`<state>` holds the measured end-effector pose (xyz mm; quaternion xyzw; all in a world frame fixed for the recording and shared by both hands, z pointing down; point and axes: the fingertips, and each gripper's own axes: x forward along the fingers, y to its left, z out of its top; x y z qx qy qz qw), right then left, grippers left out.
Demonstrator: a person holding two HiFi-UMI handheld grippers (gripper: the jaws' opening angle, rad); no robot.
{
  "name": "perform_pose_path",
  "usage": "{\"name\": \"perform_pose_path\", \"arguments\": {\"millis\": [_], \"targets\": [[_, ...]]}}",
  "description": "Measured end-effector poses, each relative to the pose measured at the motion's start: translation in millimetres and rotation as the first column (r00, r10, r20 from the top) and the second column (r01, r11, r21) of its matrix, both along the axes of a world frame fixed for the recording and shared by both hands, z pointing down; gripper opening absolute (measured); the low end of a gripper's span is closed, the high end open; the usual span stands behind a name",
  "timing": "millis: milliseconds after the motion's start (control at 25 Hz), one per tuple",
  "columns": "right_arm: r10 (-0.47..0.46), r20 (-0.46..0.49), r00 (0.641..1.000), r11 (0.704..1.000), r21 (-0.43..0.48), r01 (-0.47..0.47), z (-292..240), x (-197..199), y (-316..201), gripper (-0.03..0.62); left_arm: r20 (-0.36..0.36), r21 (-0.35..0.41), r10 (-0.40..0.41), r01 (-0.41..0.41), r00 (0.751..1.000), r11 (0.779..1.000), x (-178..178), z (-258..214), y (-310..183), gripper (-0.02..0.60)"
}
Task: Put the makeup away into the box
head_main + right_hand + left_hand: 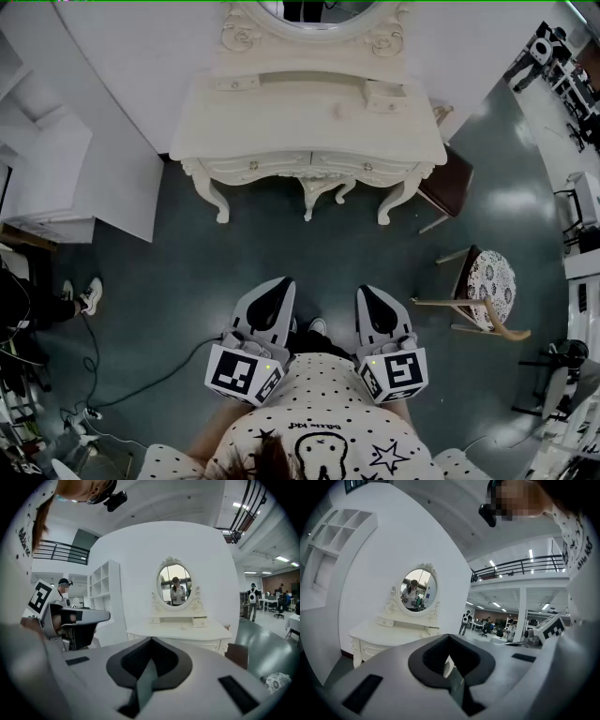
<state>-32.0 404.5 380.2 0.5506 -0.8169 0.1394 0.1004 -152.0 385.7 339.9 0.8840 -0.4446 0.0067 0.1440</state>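
Start step: left gripper (274,298), right gripper (375,300) held shut, empty; far dressing table (309,131) must be approached first

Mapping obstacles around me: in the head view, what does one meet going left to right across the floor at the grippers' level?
White sneaker → left gripper → right gripper → chair with patterned seat.

On the white dressing table (281,129) stand two small drawer boxes (385,95) and a tiny pale object (341,112).
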Motion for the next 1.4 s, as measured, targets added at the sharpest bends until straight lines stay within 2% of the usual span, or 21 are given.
{"name": "perform_pose_path", "arguments": {"millis": [1040,1400], "targets": [[-0.017,0.021,1.0,1.0,0.002,0.017,0,13,9,0.008,-0.021,0.001,0.01,-0.01,1.0,1.0,16,-3,12,-0.005],[-0.023,0.027,0.999,1.0,0.015,0.022,5,30,16,0.008,-0.011,0.003,-0.021,0.021,1.0,1.0,26,0,18,-0.005]]}}
